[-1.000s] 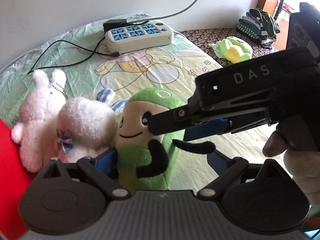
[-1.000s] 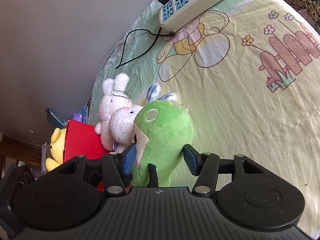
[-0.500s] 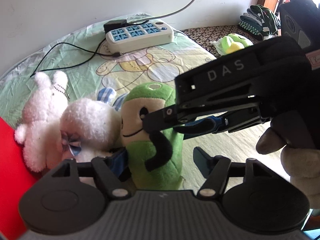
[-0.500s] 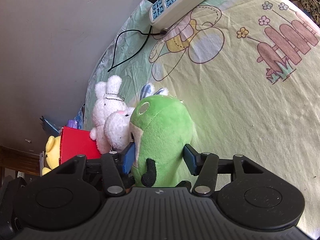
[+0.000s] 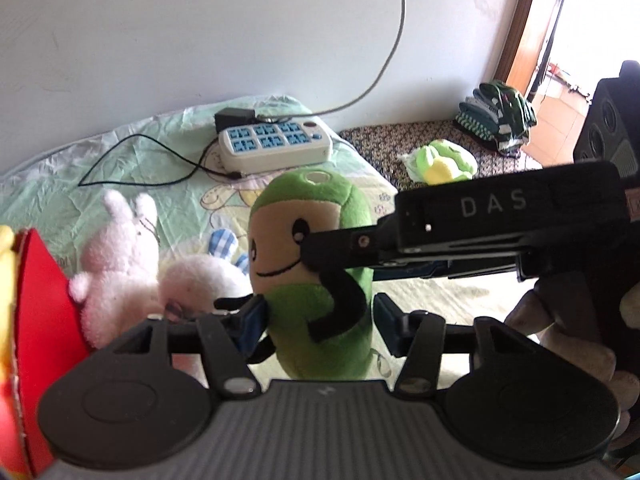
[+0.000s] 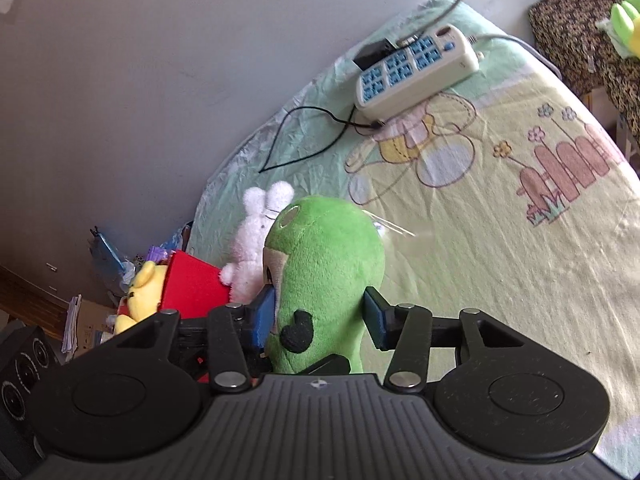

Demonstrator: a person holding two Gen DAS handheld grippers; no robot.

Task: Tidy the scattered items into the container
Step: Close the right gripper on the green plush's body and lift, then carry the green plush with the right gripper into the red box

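Green plush [image 5: 320,280], soft pile, rounded pod shape w/ tan face patch, stitched smile and black felt arms, stands upright just off the bed sheet [image 6: 500,248], caught between both grippers. Left gripper [image 5: 318,320]: jaws closing, blue pads pressing the plush's lower body on both sides. Right gripper [image 6: 320,314]: jaws closing too, its left pad against the plush by the face edge, the other pad at the back side; seen from the left wrist cam its black finger lies across the face. Just beside the plush, fuzzy white bunny [image 5: 116,256] and another white fluffy toy [image 5: 204,284] w/ blue checked ears, lying on the sheet. Red box [image 6: 192,288], flat stiff walls, sits next to the bunny, yellow plush [image 6: 140,292] at its far side. Farther back: cream plastic power strip [image 5: 276,146] w/ blue sockets, thin black cable [image 5: 140,160] looped over the crinkled cartoon-print sheet.
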